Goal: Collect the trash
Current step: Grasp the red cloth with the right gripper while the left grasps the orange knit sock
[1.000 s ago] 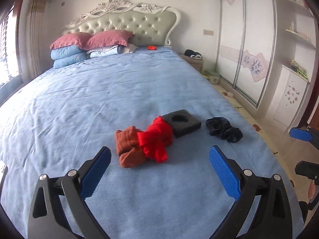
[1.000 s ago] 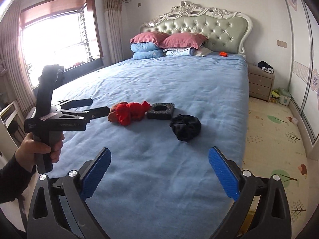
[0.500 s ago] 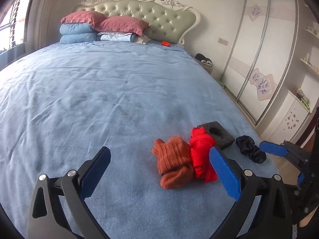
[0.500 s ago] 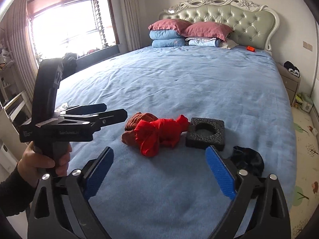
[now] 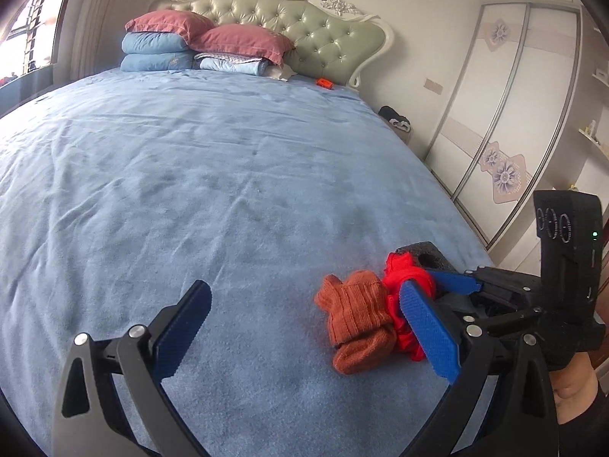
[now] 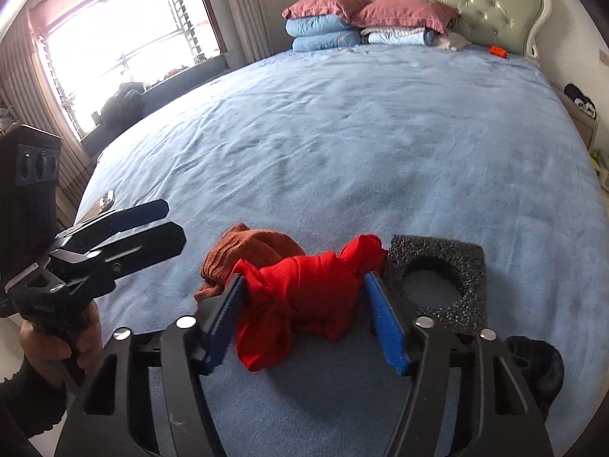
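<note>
Red cloth bundle [image 6: 304, 297] sits between the fingers of the right gripper [image 6: 304, 316], near the foot edge of the bed [image 6: 361, 144]; jaws are partly closed and straddle the bundle, blue pads at or very near the fabric on both sides, but I can't tell if they're actually squeezing it yet. It looks like thin knotted fabric, so my read: very light, soft, fully compressible, no breakage risk, not slippery against the ribbed pads. Best hold is across the thick knotted middle where the gripper already is; the loose tail hanging toward the camera would just slip or unroll. Expect it to drape and swing once lifted. Touching it on its left is the rust knit piece [image 6: 247, 251], also soft; some risk the fabrics snag and it drags along, so a clean vertical lift seems wise. On the other side, just beside the right pad, is the black foam block [image 6: 437, 278] with a round hole: light, semi-stiff, best pinched across an outer wall. Black cloth wad [image 6: 536, 365] lies at the lower right, partly hidden behind the gripper frame. Left gripper [image 5: 304, 331] is wide open, holds nothing, hovers over bare bedspread next to the knit piece. Pillows [image 6: 365, 19] are far off at the headboard.
</note>
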